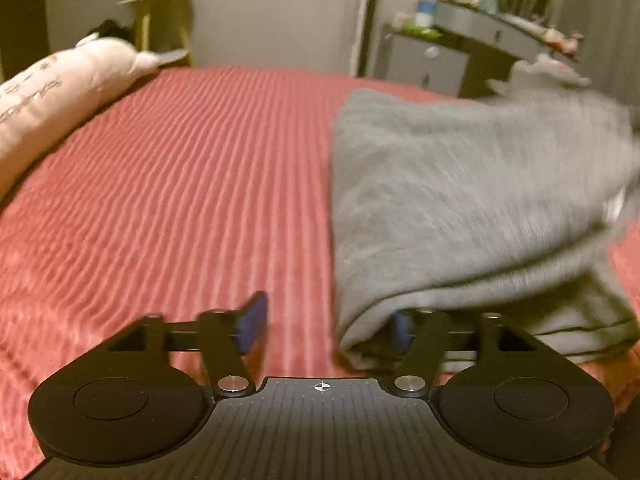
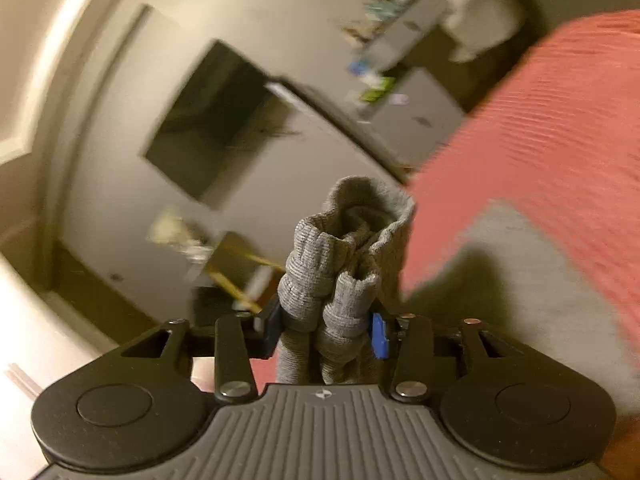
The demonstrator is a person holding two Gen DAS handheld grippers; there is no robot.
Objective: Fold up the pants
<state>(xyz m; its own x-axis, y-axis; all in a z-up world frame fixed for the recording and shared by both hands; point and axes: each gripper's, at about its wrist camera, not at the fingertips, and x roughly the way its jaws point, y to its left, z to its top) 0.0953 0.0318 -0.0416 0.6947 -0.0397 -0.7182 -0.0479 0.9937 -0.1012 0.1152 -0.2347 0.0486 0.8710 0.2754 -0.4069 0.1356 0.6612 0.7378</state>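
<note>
Both grippers matter: with the right gripper (image 2: 326, 330) clamping bunched cuffs of the grey pants (image 1: 460, 200) above the bed (image 1: 180, 160), carry them level while the left gripper's (image 1: 326, 326) open jaws steady the fold.

home bedroom, red ribbed bedspread (image 1: 180, 168), pillow (image 1: 52, 96), cluttered dresser (image 1: 492, 36)

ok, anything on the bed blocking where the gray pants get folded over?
Nothing visible. The red bedspread left of the gray pants is bare up to the pink pillow at its far left edge. The right gripper is already clamped on bunched fabric.
</note>
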